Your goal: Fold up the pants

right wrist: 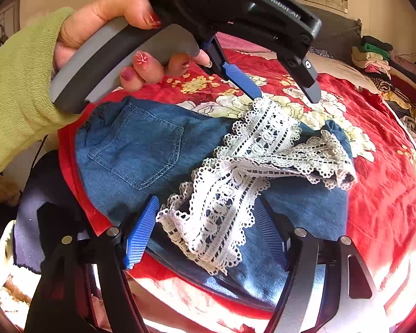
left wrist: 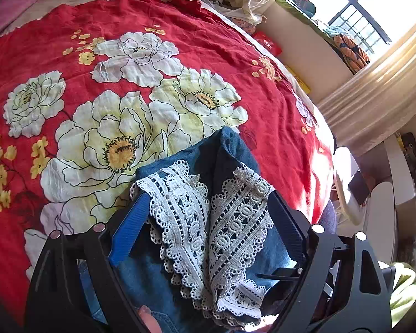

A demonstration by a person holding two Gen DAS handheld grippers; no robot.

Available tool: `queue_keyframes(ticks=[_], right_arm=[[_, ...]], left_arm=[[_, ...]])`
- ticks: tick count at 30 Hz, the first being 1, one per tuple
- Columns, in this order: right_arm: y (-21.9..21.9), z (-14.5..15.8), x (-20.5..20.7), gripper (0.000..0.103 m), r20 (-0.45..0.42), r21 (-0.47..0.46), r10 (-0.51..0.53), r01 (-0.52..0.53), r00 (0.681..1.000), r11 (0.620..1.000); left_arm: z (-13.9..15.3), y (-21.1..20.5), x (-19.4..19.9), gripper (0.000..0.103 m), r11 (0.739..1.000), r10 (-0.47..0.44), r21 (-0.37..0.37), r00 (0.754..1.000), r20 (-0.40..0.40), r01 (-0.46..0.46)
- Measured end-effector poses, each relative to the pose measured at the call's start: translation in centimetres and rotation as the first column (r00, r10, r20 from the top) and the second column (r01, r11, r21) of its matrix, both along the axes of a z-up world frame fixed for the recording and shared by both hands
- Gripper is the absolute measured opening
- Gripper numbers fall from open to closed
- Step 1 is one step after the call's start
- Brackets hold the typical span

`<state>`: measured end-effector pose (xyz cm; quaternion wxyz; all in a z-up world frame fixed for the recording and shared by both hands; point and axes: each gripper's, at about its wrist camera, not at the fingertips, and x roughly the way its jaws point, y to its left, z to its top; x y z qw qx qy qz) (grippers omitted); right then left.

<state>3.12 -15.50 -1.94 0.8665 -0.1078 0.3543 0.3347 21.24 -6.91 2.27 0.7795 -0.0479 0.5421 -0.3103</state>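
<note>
Blue denim pants (right wrist: 141, 149) with white lace hems (right wrist: 222, 208) lie folded on the red flowered bedspread (right wrist: 380, 194). A back pocket faces up at the left. In the right wrist view my right gripper (right wrist: 208, 227) is open, its fingers either side of the near lace hem. My left gripper (right wrist: 285, 91) hovers open above the far lace hem (right wrist: 269, 130), its blue pad (right wrist: 241, 80) just touching it. In the left wrist view my left gripper (left wrist: 208, 211) stands open around both lace hems (left wrist: 208, 222) and denim (left wrist: 227, 149).
The red bedspread (left wrist: 180, 41) spreads far beyond the pants. A pile of clothes (right wrist: 380, 58) sits at the far right bed edge. A window with curtains (left wrist: 360, 14) and a white chair (left wrist: 385, 211) stand beside the bed.
</note>
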Motion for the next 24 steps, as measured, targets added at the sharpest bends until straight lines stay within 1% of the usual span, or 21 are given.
queue_keyframes(ticks=[3, 5, 8, 10, 13, 16, 19, 22, 24], right_arm=[[0.4, -0.8, -0.4, 0.071, -0.020, -0.012, 0.004, -0.004, 1.000, 1.000], [0.9, -1.2, -1.1, 0.071, -0.029, -0.019, 0.030, -0.030, 0.999, 0.999], [1.7, -1.5, -1.5, 0.071, -0.024, -0.017, 0.056, -0.057, 0.998, 0.998], [1.6, -1.3, -1.4, 0.072, -0.023, 0.001, 0.062, -0.062, 0.998, 0.998], [0.9, -0.9, -1.3, 0.072, -0.025, 0.022, 0.062, -0.061, 0.998, 0.998], [-1.0, -0.4, -1.9, 0.072, -0.031, 0.055, 0.064, -0.063, 0.997, 0.997], [-4.0, -0.2, -2.3, 0.072, -0.042, 0.092, 0.022, -0.018, 0.999, 0.996], [-6.9, -0.7, -2.7, 0.073, -0.087, 0.130, -0.054, 0.065, 0.995, 0.989], [-8.5, -1.1, -2.8, 0.074, -0.111, 0.149, -0.096, 0.112, 0.989, 0.982]], left_arm=[[-1.3, -0.7, 1.5, 0.080, 0.999, 0.039, 0.021, 0.998, -0.048, -0.038], [-1.6, -1.5, 1.8, 0.080, 0.999, 0.041, 0.039, 0.997, -0.064, -0.038], [-0.5, -3.5, 1.0, 0.080, 0.998, -0.022, 0.059, 0.999, -0.041, 0.025], [0.2, -5.1, 0.4, 0.081, 0.994, -0.055, 0.095, 0.998, -0.027, 0.057], [0.8, -7.1, -0.4, 0.081, 0.988, -0.088, 0.128, 0.996, -0.027, 0.091], [1.3, -8.4, -1.7, 0.081, 0.980, -0.140, 0.139, 0.990, -0.013, 0.140], [0.9, -8.6, -2.7, 0.081, 0.972, -0.159, 0.170, 0.987, -0.016, 0.160], [-0.4, -9.1, -3.2, 0.081, 0.954, -0.166, 0.250, 0.986, -0.016, 0.165], [-1.3, -9.6, -3.6, 0.081, 0.943, -0.181, 0.282, 0.983, -0.010, 0.177]])
